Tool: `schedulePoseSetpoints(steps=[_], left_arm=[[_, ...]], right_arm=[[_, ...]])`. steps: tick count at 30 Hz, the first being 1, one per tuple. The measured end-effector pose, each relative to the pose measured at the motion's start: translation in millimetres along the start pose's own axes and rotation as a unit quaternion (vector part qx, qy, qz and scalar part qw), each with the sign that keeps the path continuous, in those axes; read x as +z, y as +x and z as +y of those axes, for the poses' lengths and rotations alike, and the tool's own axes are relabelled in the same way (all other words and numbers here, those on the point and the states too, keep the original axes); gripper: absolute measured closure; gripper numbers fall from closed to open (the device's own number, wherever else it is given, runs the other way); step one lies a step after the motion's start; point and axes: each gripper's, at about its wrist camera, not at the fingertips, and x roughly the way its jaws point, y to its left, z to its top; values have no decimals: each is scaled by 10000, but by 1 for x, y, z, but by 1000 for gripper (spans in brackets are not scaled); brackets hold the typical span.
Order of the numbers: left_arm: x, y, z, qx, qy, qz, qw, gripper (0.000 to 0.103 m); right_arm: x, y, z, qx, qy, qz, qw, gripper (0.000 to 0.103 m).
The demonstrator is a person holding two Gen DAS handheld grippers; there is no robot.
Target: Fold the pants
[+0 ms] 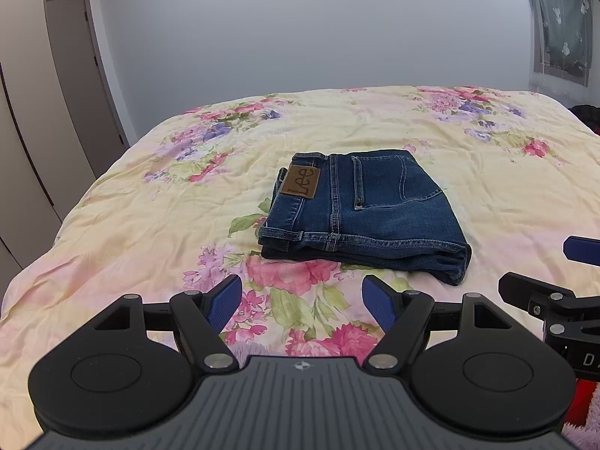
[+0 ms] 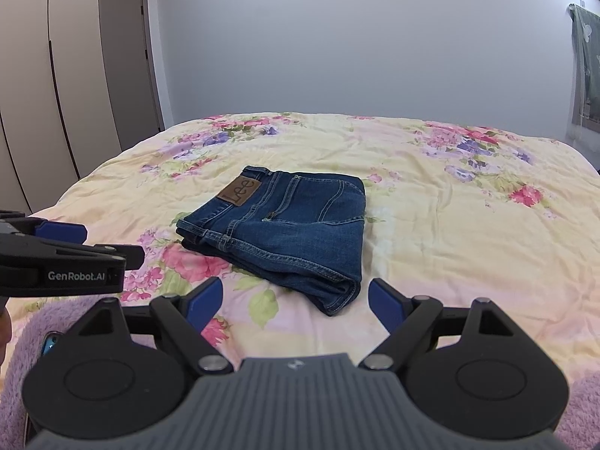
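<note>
The pants (image 1: 360, 213) lie folded into a compact stack at mid-frame on the bed (image 1: 468, 195), both left claw (image 1: 302, 302) and right claw (image 2: 294, 305) released and empty, so folding looks finished.

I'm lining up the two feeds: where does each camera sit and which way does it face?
Left wrist: behind the open left tongs, facing the folded blue denim jeans on the floral yellow bedspread; right tongs at the right edge.
Right wrist: behind the open right tongs, same direction; left tongs at the left edge.
Shared: jeans, bedspread, grey wall.
</note>
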Motion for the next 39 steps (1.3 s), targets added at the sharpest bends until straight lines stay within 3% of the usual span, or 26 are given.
schedulePoseSetpoints(steps=[39], left_arm=[[4, -6, 2, 56, 65, -41, 10000, 17]], right_arm=[[0, -5, -3, 27, -78, -24, 10000, 22]])
